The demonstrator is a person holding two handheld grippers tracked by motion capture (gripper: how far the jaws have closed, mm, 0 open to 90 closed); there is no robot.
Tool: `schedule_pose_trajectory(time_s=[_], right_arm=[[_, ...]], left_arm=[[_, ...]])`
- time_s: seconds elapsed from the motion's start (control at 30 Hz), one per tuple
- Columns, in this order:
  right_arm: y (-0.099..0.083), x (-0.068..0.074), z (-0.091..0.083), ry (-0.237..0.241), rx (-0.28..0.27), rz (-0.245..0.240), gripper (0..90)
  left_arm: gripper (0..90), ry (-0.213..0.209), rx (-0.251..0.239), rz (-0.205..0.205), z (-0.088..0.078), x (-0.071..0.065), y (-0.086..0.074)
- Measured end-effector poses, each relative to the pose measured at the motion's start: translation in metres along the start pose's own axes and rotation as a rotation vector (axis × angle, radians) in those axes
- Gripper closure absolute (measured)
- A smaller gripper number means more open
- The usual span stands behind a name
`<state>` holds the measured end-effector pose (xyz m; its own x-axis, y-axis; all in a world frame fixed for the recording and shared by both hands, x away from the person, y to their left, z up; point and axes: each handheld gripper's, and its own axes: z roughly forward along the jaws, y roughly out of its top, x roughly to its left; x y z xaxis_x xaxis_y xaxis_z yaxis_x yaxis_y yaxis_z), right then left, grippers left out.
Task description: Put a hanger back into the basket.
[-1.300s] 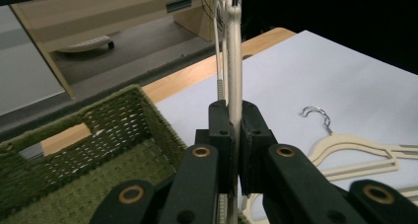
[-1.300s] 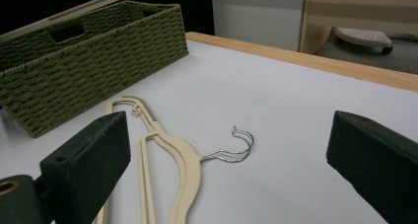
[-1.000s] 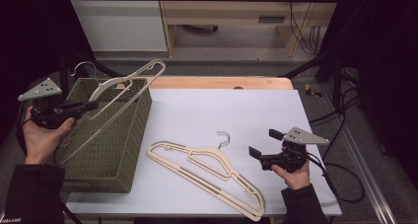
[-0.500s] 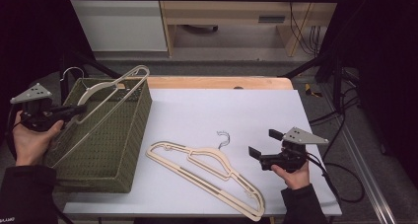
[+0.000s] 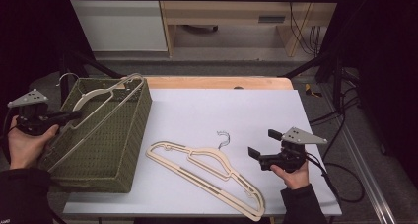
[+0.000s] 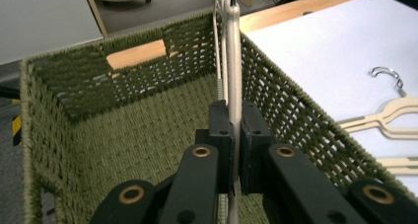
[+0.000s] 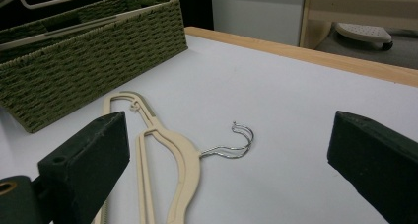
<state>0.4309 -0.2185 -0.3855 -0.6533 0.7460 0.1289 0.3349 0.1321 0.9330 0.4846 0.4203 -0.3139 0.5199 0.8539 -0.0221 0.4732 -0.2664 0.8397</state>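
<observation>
The rectangular olive-green woven basket [image 5: 106, 150] looked coarse and matt. The cream plastic hanger [image 5: 207, 172] on the smooth white worktop [image 5: 222, 105] was matt, its bent metal hook [image 5: 223, 136] shiny.

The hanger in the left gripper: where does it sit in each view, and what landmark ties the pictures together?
High view: the held hanger lies slanted across the green basket, at left, clamped by the left gripper.
Left gripper view: the same hanger runs up the middle between the shut jaws.
Right gripper view: its pale bars cross the basket's top, upper left.
Shared landmark: the green basket.
</observation>
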Motion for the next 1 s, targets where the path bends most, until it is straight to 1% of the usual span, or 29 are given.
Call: schedule_pose_trajectory(time_s=[0.07,0.17,0.2,0.27,0.3,0.4,0.5,0.6,0.63,0.7,0.73,0.83,0.87,0.93,1.0], right_arm=[[0.000,0.000,0.000,0.000,0.002,0.000,3.0],[0.000,0.000,0.000,-0.001,0.002,0.000,3.1],[0.000,0.000,0.000,-0.001,0.004,-0.002,3.0],[0.000,0.000,0.001,0.001,0.004,-0.002,3.1],[-0.001,0.000,0.001,0.003,0.006,-0.010,3.1],[-0.001,0.001,0.002,0.003,0.009,-0.001,3.1],[-0.001,0.001,0.002,0.004,0.010,-0.002,3.1],[-0.001,0.001,0.001,0.004,0.008,-0.001,3.1],[-0.001,0.000,0.001,0.003,0.011,-0.004,3.1],[-0.001,0.000,0.001,0.004,0.011,-0.006,3.1],[-0.001,0.000,0.001,0.005,0.010,-0.005,3.1],[-0.001,0.000,0.001,0.006,0.011,-0.007,3.1],[-0.001,0.001,0.002,0.004,0.009,-0.002,3.1],[-0.001,0.001,0.003,0.002,0.012,-0.003,3.1],[-0.001,0.001,0.003,0.003,0.012,-0.002,3.1]], left_arm=[[85.9,0.001,0.015,0.000,0.004,0.000,-0.004],[85.9,-0.003,0.028,-0.021,0.011,0.000,-0.012],[85.9,-0.005,0.027,-0.033,0.013,0.000,-0.014],[85.9,-0.007,0.030,-0.039,0.016,0.000,-0.018],[85.9,-0.005,0.028,-0.048,0.017,-0.001,-0.022],[85.7,-0.001,0.036,-0.062,0.022,-0.002,-0.027],[85.4,-0.002,0.058,-0.069,0.031,-0.004,-0.033],[85.1,0.011,0.097,-0.069,0.043,-0.007,-0.039],[84.9,0.010,0.101,-0.069,0.046,-0.008,-0.040],[84.7,0.008,0.091,-0.086,0.046,-0.006,-0.043],[84.4,0.009,0.094,-0.094,0.046,-0.005,-0.044],[84.0,0.020,0.126,-0.103,0.048,-0.002,-0.049],[83.7,0.028,0.138,-0.121,0.049,0.000,-0.051],[83.3,0.034,0.146,-0.148,0.050,0.003,-0.053],[83.1,0.054,0.161,-0.151,0.051,0.006,-0.053]])
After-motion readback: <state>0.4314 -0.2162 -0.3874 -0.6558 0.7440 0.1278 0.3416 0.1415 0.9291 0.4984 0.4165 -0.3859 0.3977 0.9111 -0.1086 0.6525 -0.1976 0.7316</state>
